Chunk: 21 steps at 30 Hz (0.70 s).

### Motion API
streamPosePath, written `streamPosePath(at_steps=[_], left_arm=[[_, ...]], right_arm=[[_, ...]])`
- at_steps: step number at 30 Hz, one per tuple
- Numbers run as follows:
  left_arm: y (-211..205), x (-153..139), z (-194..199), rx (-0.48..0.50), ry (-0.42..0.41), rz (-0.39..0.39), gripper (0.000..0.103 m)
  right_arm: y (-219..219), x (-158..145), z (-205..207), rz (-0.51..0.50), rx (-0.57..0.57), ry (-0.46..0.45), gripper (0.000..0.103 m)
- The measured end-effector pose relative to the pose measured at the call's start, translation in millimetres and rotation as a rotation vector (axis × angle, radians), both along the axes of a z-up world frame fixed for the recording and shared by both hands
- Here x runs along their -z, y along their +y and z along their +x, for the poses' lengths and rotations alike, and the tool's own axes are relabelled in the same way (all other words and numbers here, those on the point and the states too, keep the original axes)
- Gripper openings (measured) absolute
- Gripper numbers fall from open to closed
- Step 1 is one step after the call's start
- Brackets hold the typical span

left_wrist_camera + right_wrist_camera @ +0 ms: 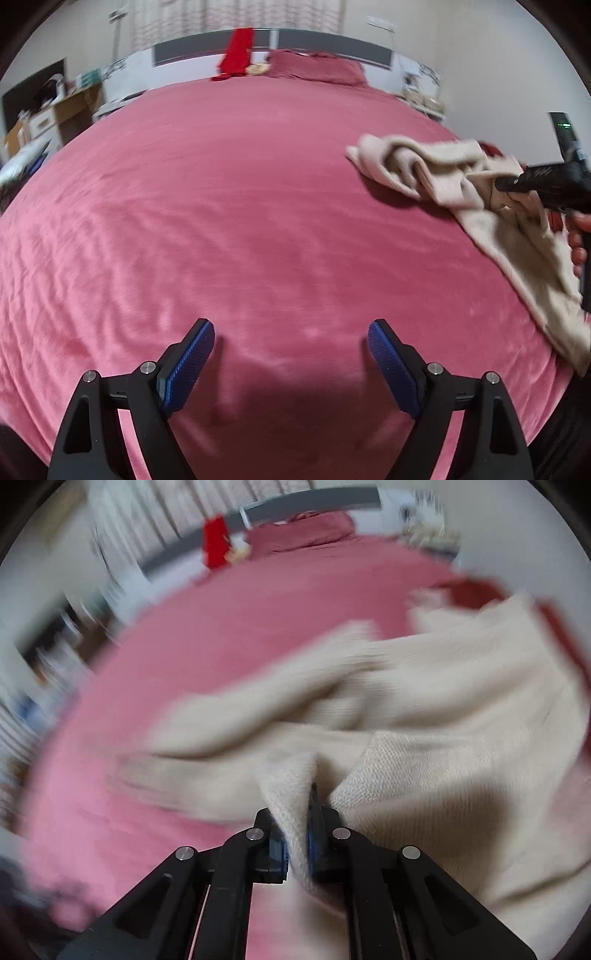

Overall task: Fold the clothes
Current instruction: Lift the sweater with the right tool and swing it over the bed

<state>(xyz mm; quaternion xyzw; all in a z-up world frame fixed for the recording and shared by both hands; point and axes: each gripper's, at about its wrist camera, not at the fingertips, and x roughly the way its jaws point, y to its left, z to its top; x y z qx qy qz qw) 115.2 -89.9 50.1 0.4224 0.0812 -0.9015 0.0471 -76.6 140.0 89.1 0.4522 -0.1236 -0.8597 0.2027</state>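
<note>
A cream knit sweater (461, 177) lies crumpled at the right side of the pink bed (240, 203). My right gripper (297, 827) is shut on a fold of the sweater (424, 709), which spreads ahead and to the right, blurred by motion. In the left wrist view the right gripper (502, 183) shows black at the far right, pinching the sweater, with a hand behind it. My left gripper (291, 343) is open and empty, low over bare bedspread, well left of the sweater.
A red garment (236, 51) hangs at the headboard beside a pink pillow (314, 66). A desk with clutter (55, 107) stands left of the bed. A dark red item (476, 590) lies beyond the sweater near the bed's right edge.
</note>
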Motion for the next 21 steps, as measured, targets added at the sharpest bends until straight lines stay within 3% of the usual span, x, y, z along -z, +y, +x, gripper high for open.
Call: streamPosePath(at_steps=[3, 8, 14, 18, 21], left_arm=[[-28, -11, 16, -0.085, 0.029, 0.028, 0.087], [-84, -39, 56, -0.266, 0.107, 0.059, 0.087], [-161, -86, 123, -0.505, 0.255, 0.133, 0.087], [-198, -123, 166, -0.615, 0.374, 0.124, 0.087], [-212, -150, 180, -0.641, 0.428, 0.116, 0.087]], right_arm=[[-60, -27, 16, -0.242, -0.132, -0.037, 0.008], [-184, -78, 59, -0.526, -0.386, -0.126, 0.008], [-315, -157, 154, -0.813, -0.659, -0.251, 0.008], [-353, -245, 214, -0.97, -0.843, -0.178, 0.008], [-358, -301, 228, -1.04, -0.886, -0.078, 0.008]])
